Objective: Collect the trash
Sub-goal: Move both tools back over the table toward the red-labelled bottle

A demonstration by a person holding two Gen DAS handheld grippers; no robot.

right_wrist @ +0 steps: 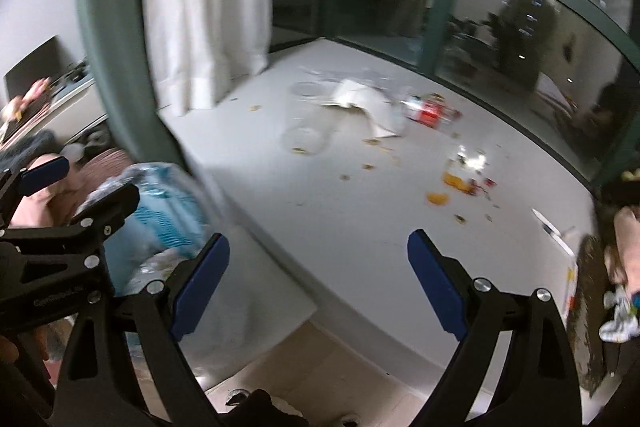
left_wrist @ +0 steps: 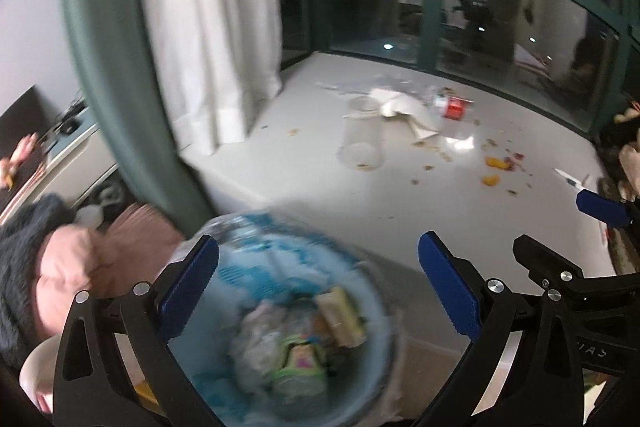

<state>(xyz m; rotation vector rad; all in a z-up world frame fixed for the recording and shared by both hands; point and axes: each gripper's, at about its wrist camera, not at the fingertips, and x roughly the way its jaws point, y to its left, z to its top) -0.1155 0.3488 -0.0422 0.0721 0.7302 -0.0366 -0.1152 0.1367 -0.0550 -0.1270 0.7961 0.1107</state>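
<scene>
Nearest to me, my left gripper (left_wrist: pixel 318 291) hangs over the blue trash bin (left_wrist: pixel 224 367), its blue pads spread wide with nothing between them; below them the bin already holds crumpled paper and packaging. The picture is blurred there, so I cannot tell the items apart. My right gripper (right_wrist: pixel 318 287) sits just right of it, jaws wide as well and empty, over the near edge of the white platform (right_wrist: pixel 340 219). In the right wrist view the bin (right_wrist: pixel 168 211) lies to the near left, beside a green pillar (right_wrist: pixel 116 67).

Farther out on the platform the trash is scattered: orange scraps (right_wrist: pixel 438 199) and crumbs to the right, a clear plastic cup (left_wrist: pixel 362 137) on its side in the middle, then crumpled white paper (left_wrist: pixel 404 109) and a bottle with a red label (left_wrist: pixel 454 106) touching it. A white curtain (left_wrist: pixel 212 27) hangs at the far left, and dark windows (left_wrist: pixel 500 11) close off the back.
</scene>
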